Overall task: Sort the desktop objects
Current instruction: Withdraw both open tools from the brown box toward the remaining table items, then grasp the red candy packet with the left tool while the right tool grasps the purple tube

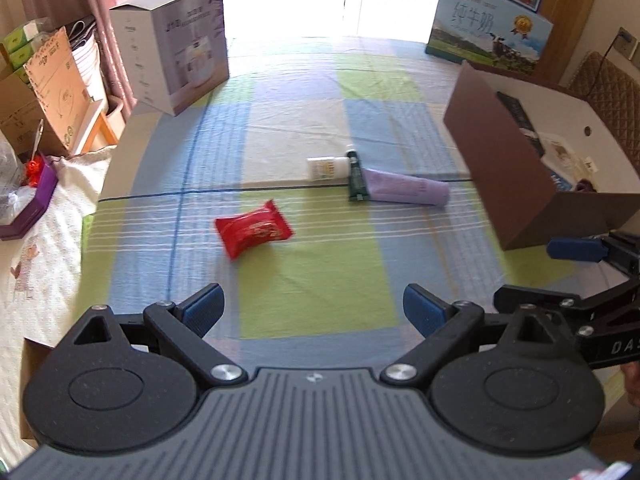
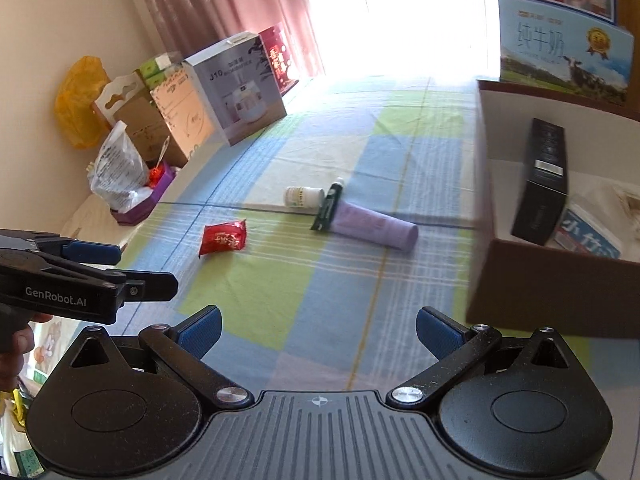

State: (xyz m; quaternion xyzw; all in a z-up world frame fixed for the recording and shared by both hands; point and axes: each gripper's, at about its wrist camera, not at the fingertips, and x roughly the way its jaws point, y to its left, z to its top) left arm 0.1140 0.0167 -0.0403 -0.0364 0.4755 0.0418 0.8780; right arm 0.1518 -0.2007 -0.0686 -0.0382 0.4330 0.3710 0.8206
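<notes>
From the left wrist camera, the left gripper (image 1: 314, 308) hangs over the checked blue-and-green tablecloth (image 1: 320, 280) with its blue-padded fingers (image 1: 204, 306) spread wide and nothing between them. Straight ahead and slightly to the left lies the crinkly red foil snack packet (image 1: 253, 233), its long axis slanting across the line of the fingers. Farther on and off to the right, three things lie bunched together: a small white plastic bottle (image 1: 326, 168) on its side, a dark green tube (image 1: 355, 178) touching its cap end, and a pale purple soft tube (image 1: 408, 189) lying crosswise, its near end touching the green one. The open brown cardboard box (image 1: 504, 176), already holding a few items, stands at the right edge, with the right gripper (image 1: 576, 250) just in front of it.

From the right wrist camera, the right gripper (image 2: 318, 330) is likewise released, fingers apart and empty. The purple tube (image 2: 376, 226) lies ahead, running left to right, its butt end pointing toward the box (image 2: 520, 280), which is close on this side. The red packet (image 2: 223, 237) sits ahead to the left, beyond the left gripper (image 2: 96, 252).

My guess: the left hand is better placed for the red packet, which is near it and clear of the rest, though the box lies across on the right.
</notes>
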